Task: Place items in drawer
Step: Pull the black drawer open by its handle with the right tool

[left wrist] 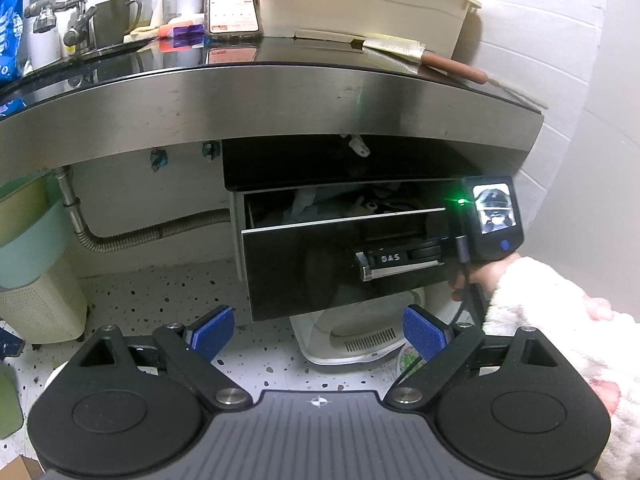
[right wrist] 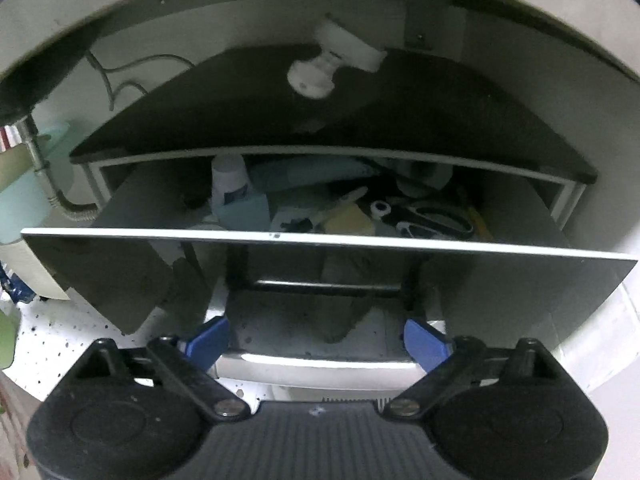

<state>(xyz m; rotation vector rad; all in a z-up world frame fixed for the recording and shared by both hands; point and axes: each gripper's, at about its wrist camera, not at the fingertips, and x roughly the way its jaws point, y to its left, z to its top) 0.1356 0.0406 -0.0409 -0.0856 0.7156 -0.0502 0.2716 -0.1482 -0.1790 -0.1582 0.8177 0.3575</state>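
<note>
The black glossy drawer (right wrist: 328, 276) with a white top edge stands pulled out straight ahead of the right gripper (right wrist: 316, 340), whose blue pads are spread wide, holding nothing. Inside the drawer lie black-handled scissors (right wrist: 432, 220), a white plastic bottle (right wrist: 230, 184) on its far left side, a small white tape roll (right wrist: 381, 208) and pale blue and yellow packets; the rest is a dark heap I cannot make out. The drawer's back part is hidden under the black shelf (right wrist: 320, 120). The left gripper (left wrist: 318, 334) is also spread wide and empty, lower down, before the drawer front. Above and beyond it, on the dark countertop (left wrist: 280, 60), are a smartphone (left wrist: 233, 8), a wooden-handled brush (left wrist: 420, 54) and a metal cup (left wrist: 116, 20).
</note>
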